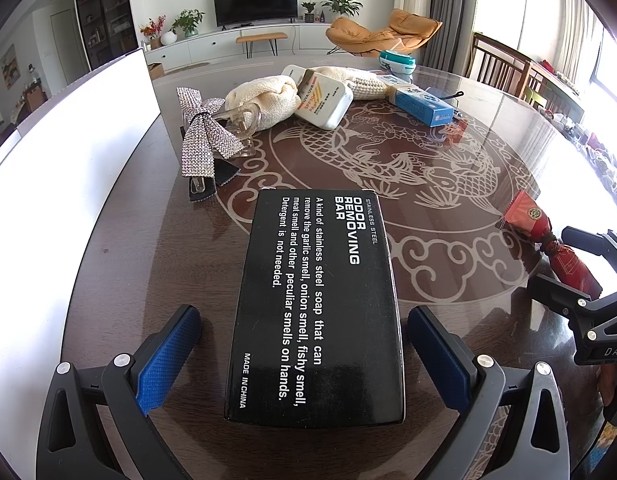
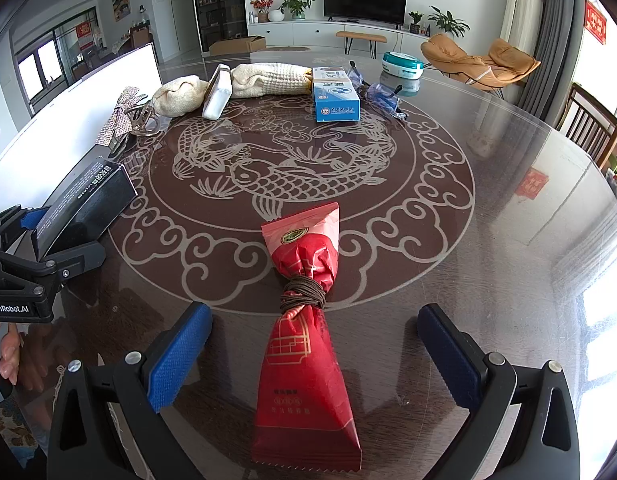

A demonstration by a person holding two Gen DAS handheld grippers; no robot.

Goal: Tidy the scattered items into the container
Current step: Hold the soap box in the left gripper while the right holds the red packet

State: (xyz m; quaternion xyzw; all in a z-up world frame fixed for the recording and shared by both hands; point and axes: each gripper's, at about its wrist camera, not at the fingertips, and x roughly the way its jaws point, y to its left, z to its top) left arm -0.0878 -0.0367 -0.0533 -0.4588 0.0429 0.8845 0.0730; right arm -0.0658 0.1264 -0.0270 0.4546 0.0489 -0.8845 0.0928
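A black box (image 1: 314, 304) labelled "odor removing bar" lies on the table between the fingers of my left gripper (image 1: 304, 356), which is open around it without touching. It also shows in the right wrist view (image 2: 82, 204). A red packet (image 2: 304, 328) tied with brown cord lies between the fingers of my right gripper (image 2: 314, 352), which is open and apart from it. The packet shows at the right of the left wrist view (image 1: 548, 240). A white container wall (image 1: 68, 184) stands at the left, and shows in the right wrist view (image 2: 88, 96).
On the far side of the round glass-topped table (image 2: 488, 220) lie a rhinestone bow clip (image 1: 206, 136), a cream cloth bundle (image 1: 264, 100), a white sunscreen bottle (image 1: 324, 104), a blue-white box (image 2: 334, 98), a teal round case (image 2: 402, 62). Wooden chairs (image 2: 596, 128) stand at right.
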